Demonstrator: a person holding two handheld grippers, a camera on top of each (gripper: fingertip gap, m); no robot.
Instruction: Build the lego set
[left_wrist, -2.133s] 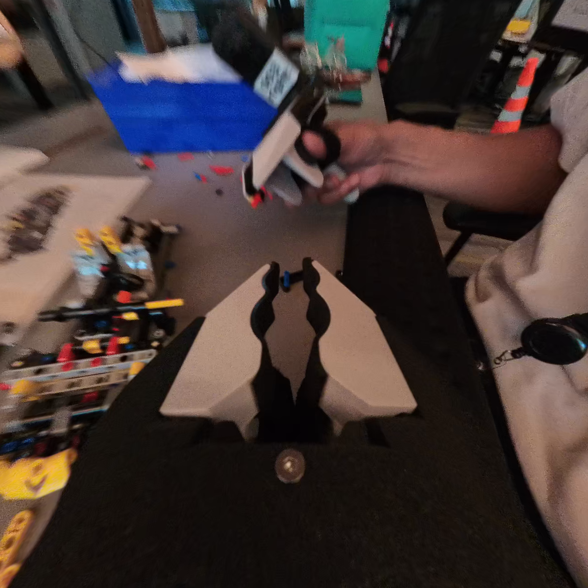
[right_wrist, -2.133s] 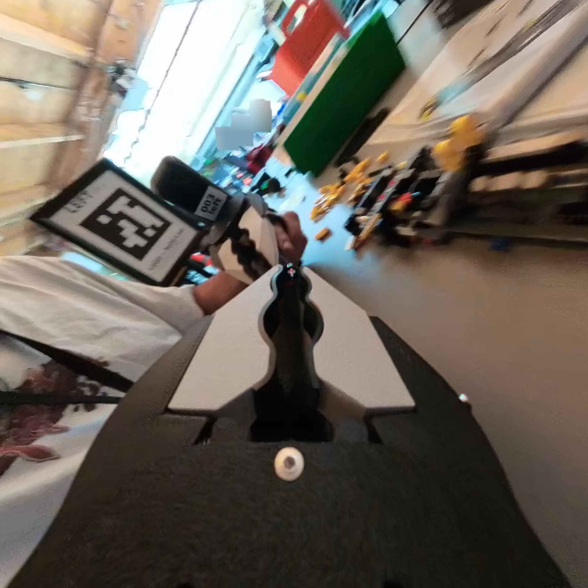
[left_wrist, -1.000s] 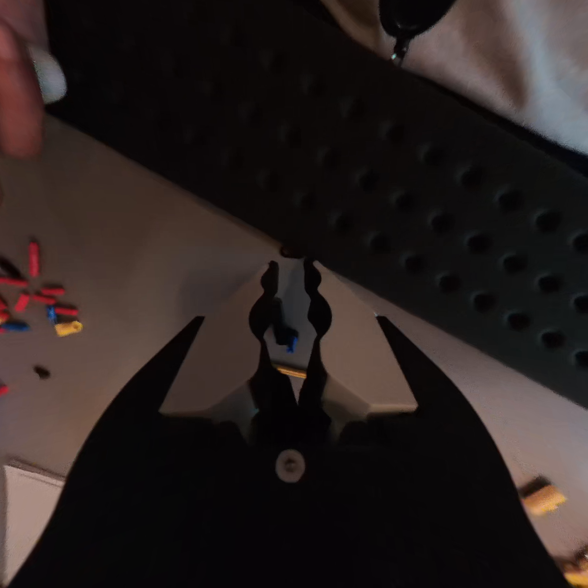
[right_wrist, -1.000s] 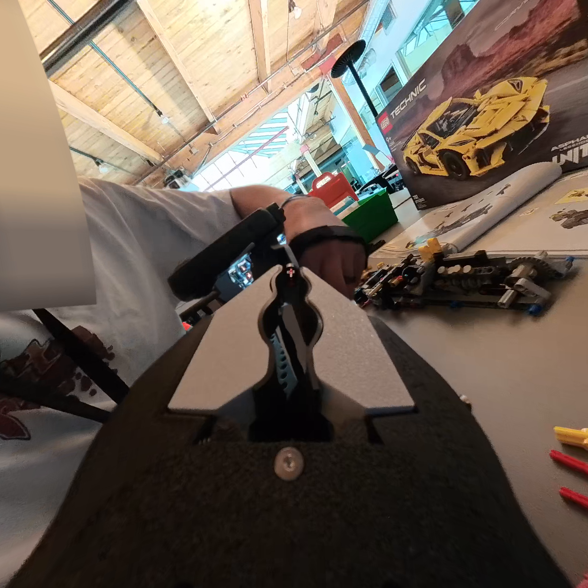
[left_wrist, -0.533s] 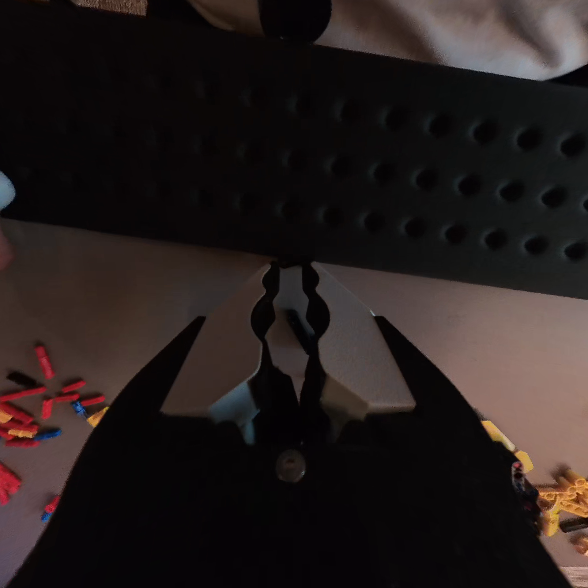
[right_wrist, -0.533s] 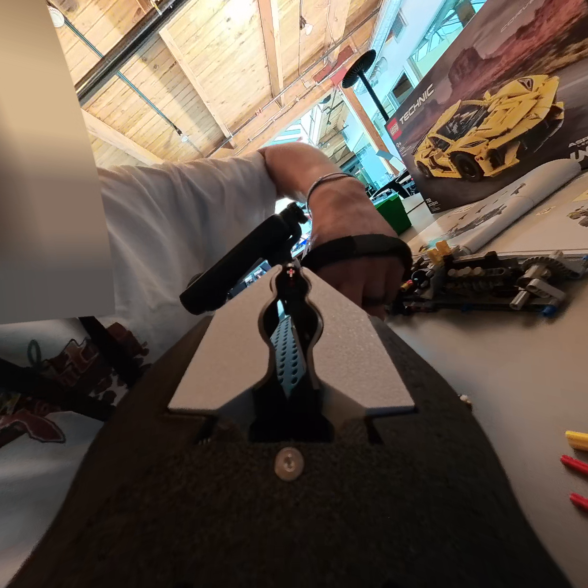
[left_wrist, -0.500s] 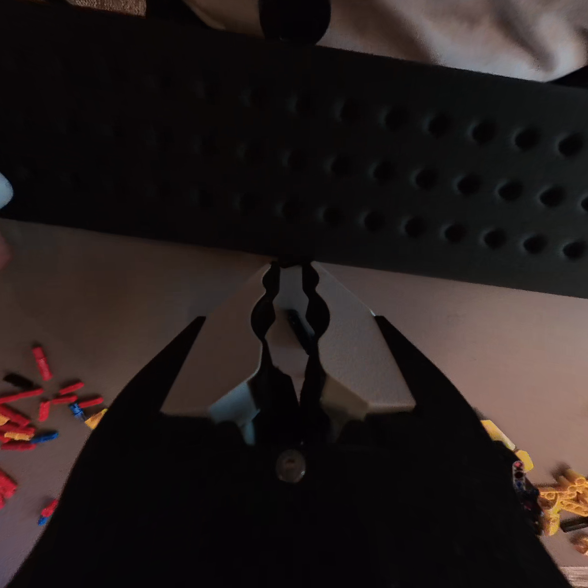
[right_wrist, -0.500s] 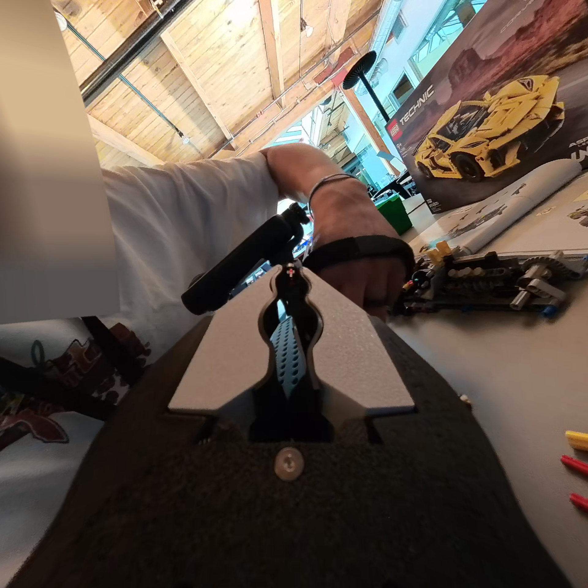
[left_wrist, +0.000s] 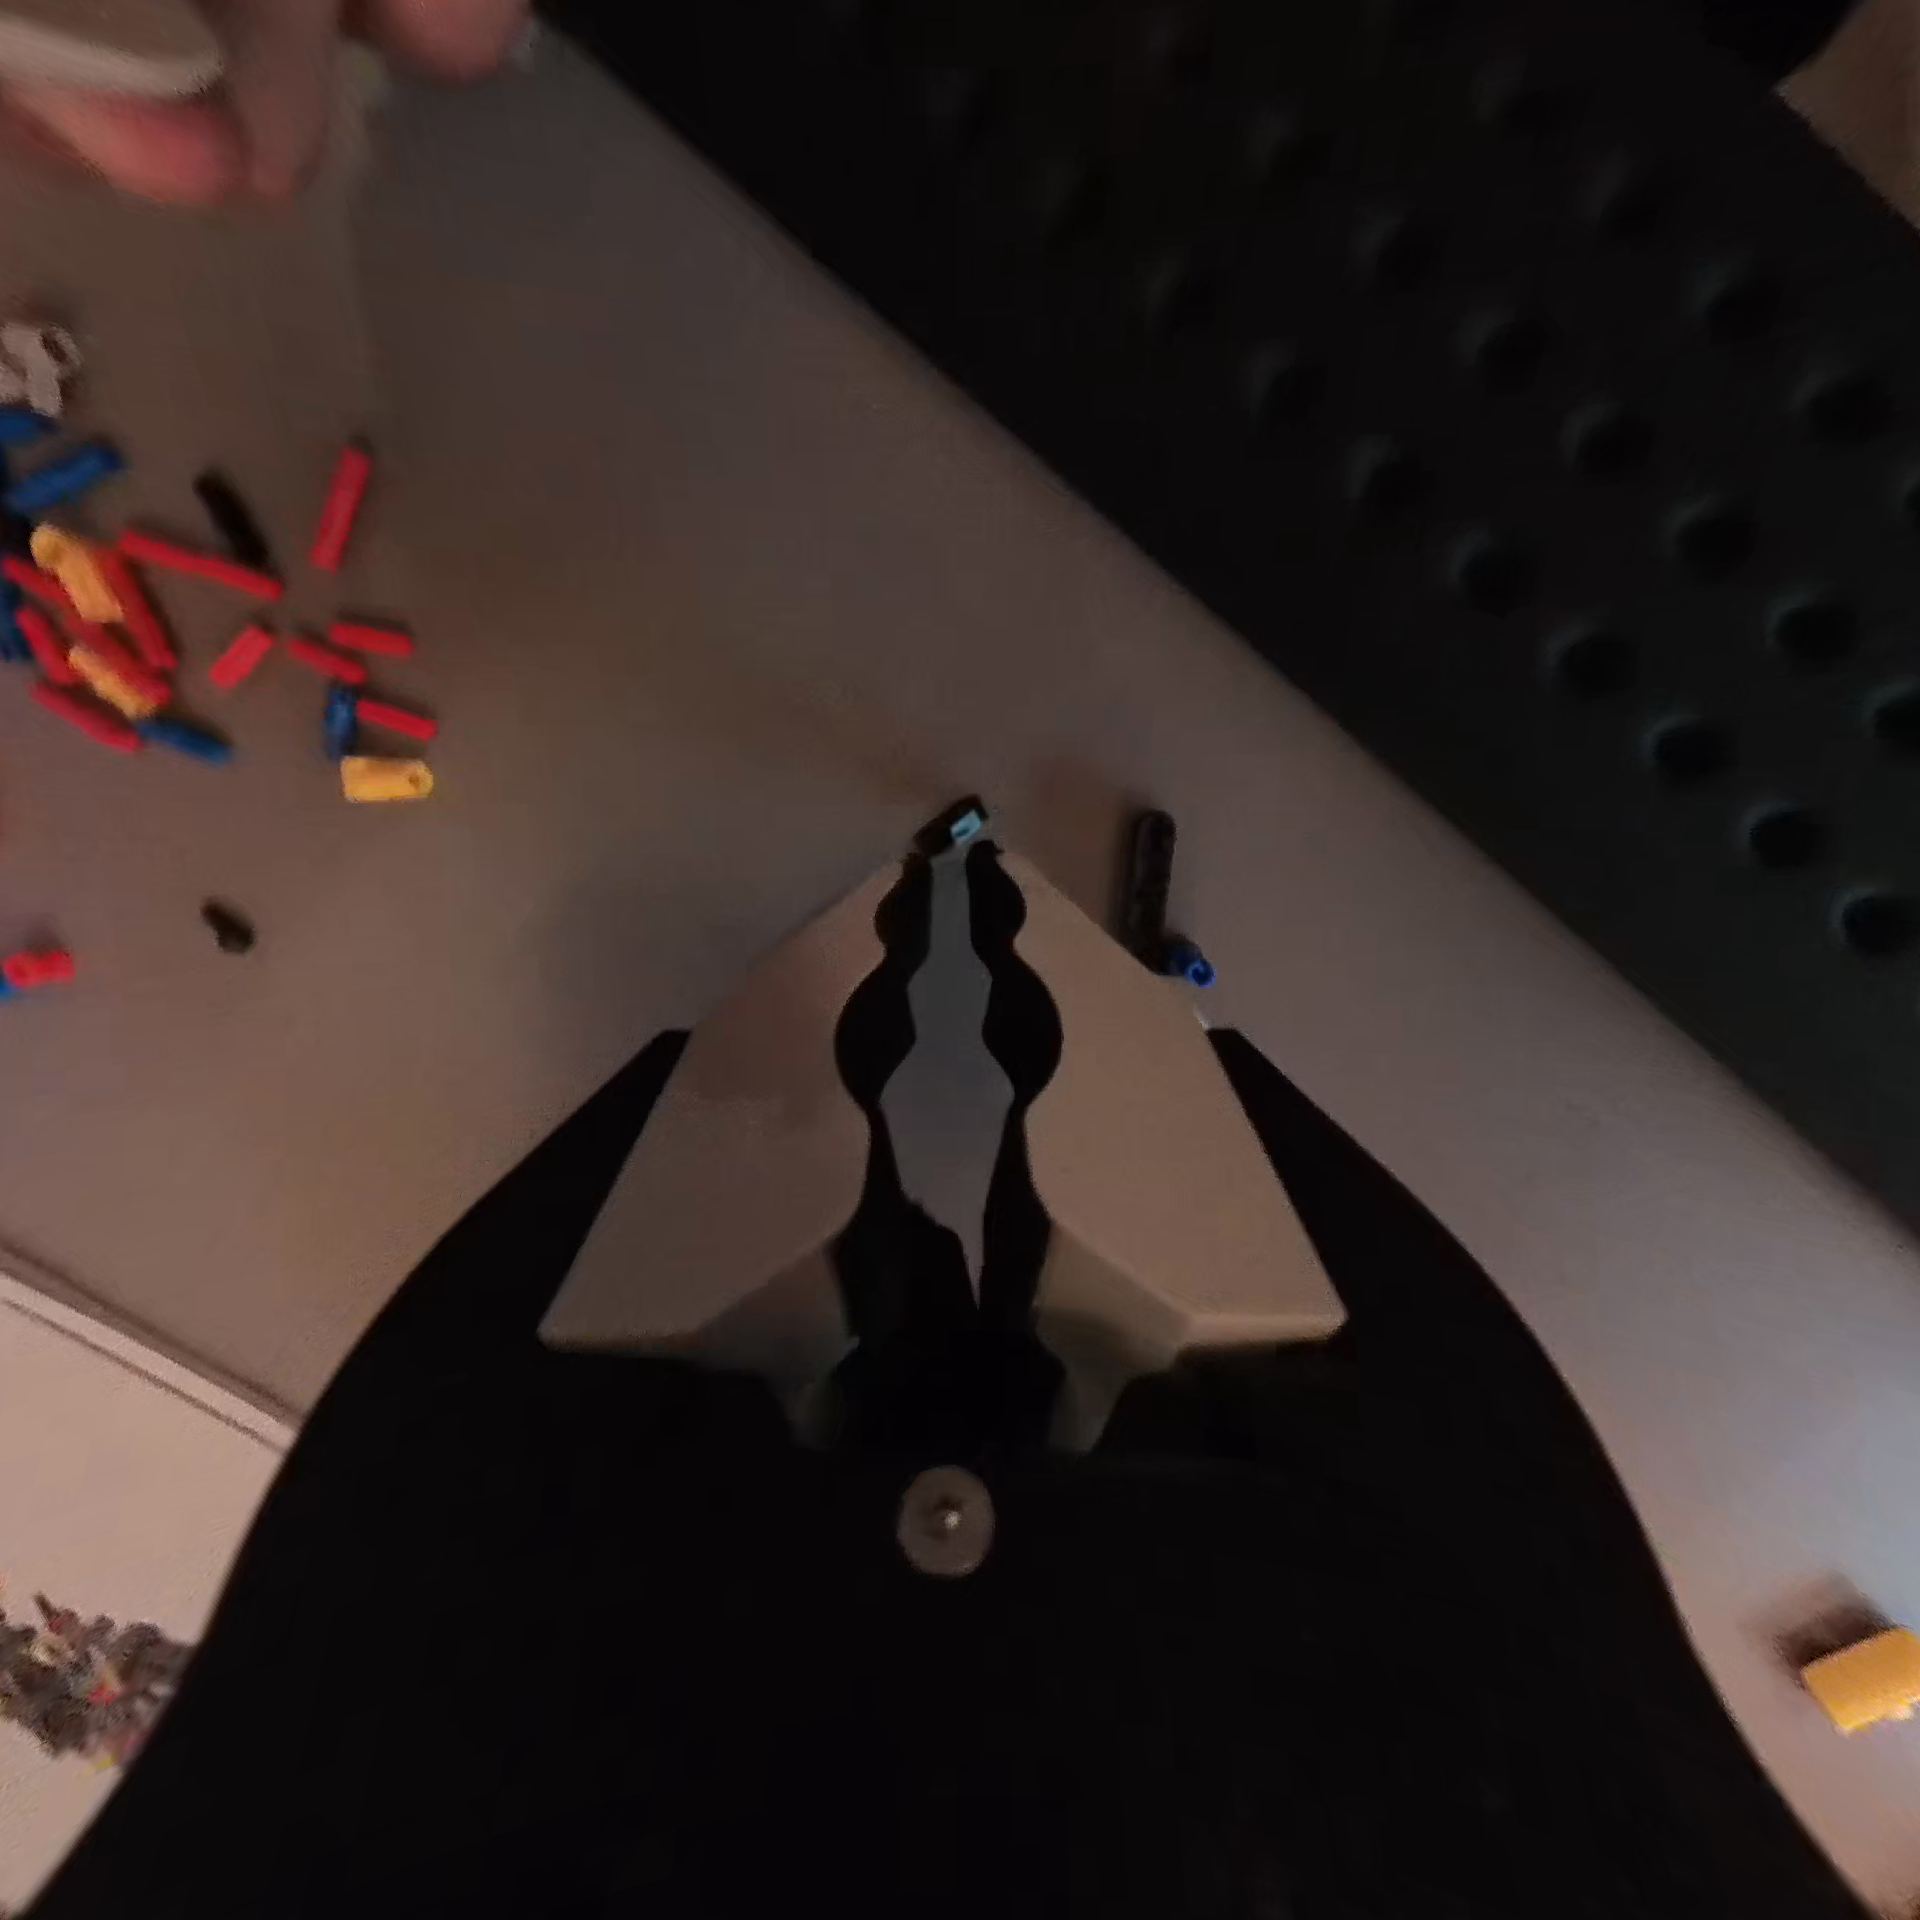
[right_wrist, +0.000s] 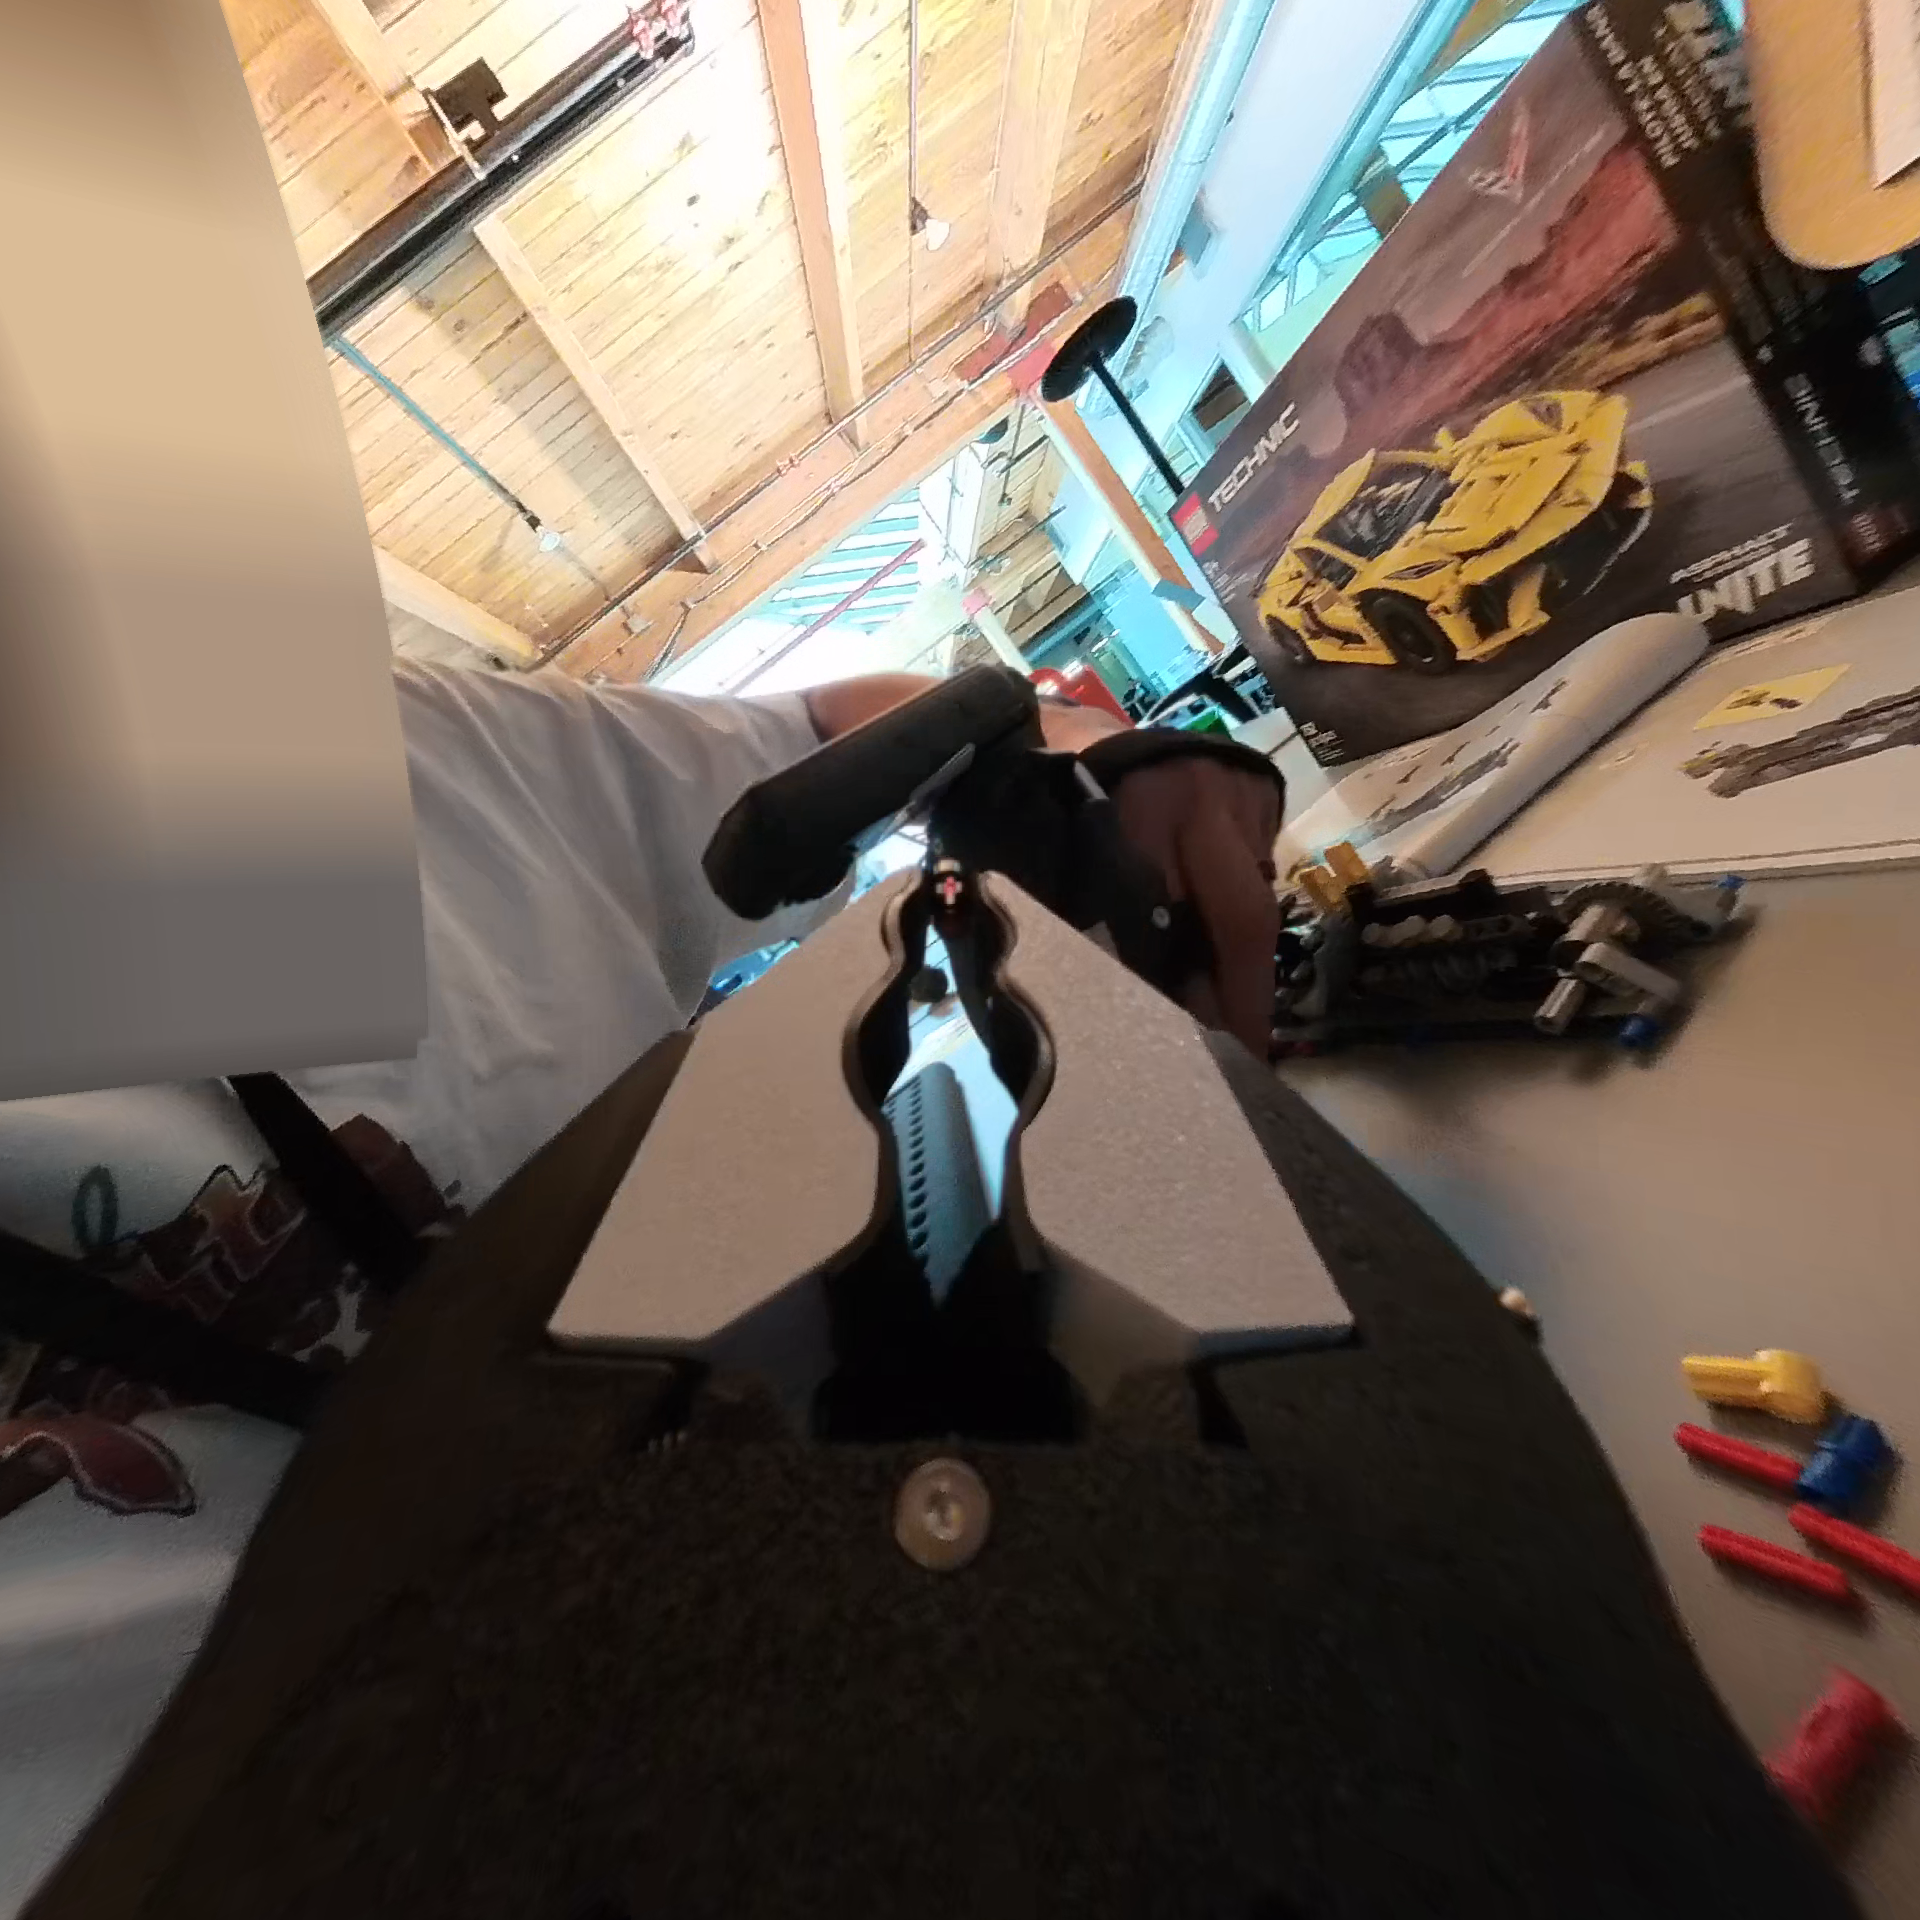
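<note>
Right wrist view alone: car chassis (right_wrist: 1475, 961).

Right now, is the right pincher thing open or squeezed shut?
Shut. The right gripper has its tips pinched on a small red piece, with almost no gap between them.

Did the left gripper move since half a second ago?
Yes. The left gripper swung: the holed black strip that ran level across its view now slants, and the red pins sit higher up.

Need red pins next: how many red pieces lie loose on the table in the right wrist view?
4: three thin pins near the right edge, one stubby piece below them. More may lie off-frame.
</note>
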